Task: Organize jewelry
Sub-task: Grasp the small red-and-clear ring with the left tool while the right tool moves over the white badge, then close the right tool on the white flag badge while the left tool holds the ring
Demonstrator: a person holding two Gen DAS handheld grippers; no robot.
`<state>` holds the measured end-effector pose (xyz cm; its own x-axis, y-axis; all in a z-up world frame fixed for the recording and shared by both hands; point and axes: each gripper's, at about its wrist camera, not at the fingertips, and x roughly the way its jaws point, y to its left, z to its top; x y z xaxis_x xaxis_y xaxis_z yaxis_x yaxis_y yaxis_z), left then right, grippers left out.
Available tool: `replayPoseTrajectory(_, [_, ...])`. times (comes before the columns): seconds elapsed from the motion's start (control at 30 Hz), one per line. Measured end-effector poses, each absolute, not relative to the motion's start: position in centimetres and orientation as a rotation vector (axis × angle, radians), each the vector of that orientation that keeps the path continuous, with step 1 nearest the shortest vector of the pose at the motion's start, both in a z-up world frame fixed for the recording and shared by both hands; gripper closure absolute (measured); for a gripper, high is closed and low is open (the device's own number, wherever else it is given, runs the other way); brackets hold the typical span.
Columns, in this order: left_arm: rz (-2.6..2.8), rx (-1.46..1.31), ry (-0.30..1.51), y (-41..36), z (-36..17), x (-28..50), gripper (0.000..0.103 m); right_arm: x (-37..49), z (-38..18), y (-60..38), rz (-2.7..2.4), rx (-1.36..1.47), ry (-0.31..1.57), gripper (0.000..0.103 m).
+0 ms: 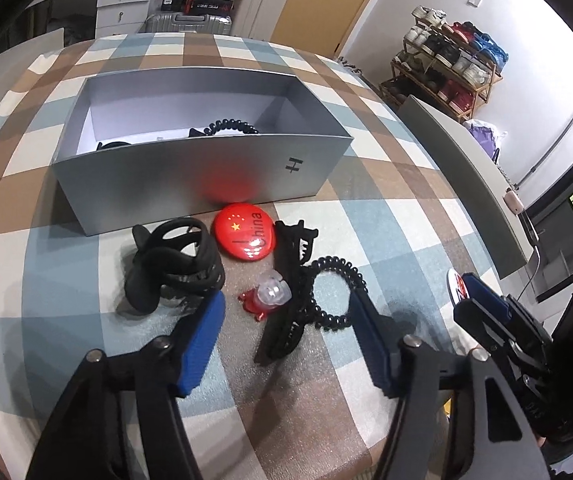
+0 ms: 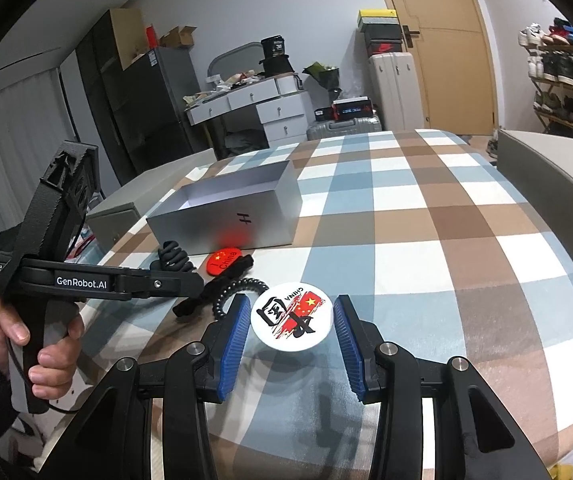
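Observation:
A silver open box (image 1: 190,172) stands on the checked cloth with a black coil tie (image 1: 232,126) and other dark items inside. In front of it lie a large black claw clip (image 1: 174,264), a red China badge (image 1: 244,236), a long black clip (image 1: 290,292), a black coil hair tie (image 1: 336,292) and a small clear-and-red clip (image 1: 268,294). My left gripper (image 1: 286,320) is open just before these items. My right gripper (image 2: 290,324) is open with its pads either side of a white China badge (image 2: 290,320) lying on the cloth. The box (image 2: 226,212) also shows in the right wrist view.
The checked cloth (image 2: 426,240) covers the bed-like surface. Grey padded edges (image 1: 466,168) border it on the right. A shoe rack (image 1: 446,60), white drawers (image 2: 254,108), suitcases (image 2: 394,88) and a door stand beyond.

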<state>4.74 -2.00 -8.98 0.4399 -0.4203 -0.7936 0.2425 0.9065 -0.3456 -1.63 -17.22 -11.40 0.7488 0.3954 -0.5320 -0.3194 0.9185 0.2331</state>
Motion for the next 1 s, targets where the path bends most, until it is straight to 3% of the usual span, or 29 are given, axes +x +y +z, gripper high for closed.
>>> replayPoseTrajectory(0.3, [-0.439,-0.299,1.033,-0.9,-9.4,5.1,0.055,-1.9,-11.5,-17.2,0.396,0.127,0.611,0.061])
replayPoseTrajectory(0.43, [-0.440,-0.326,1.036,-0.6,-9.6,5.3,0.065,-2.0,-11.6,-17.2,0.395,0.127,0.610,0.061])
replayPoseTrajectory(0.63, [-0.440,-0.380,1.008,0.1,-9.8,5.3,0.065,-2.0,-11.6,-17.3,0.396,0.126,0.611,0.061])
replayPoseTrajectory(0.8, [-0.427,-0.402,1.018,0.4,-10.4,5.5,0.080,-2.1,-11.6,-17.1,0.395,0.119,0.623,0.061])
replayPoseTrajectory(1.0, [-0.422,-0.419,1.002,0.6,-10.1,5.2,0.091,-2.0,-10.5,-16.5,0.408,0.097,0.621,0.061])
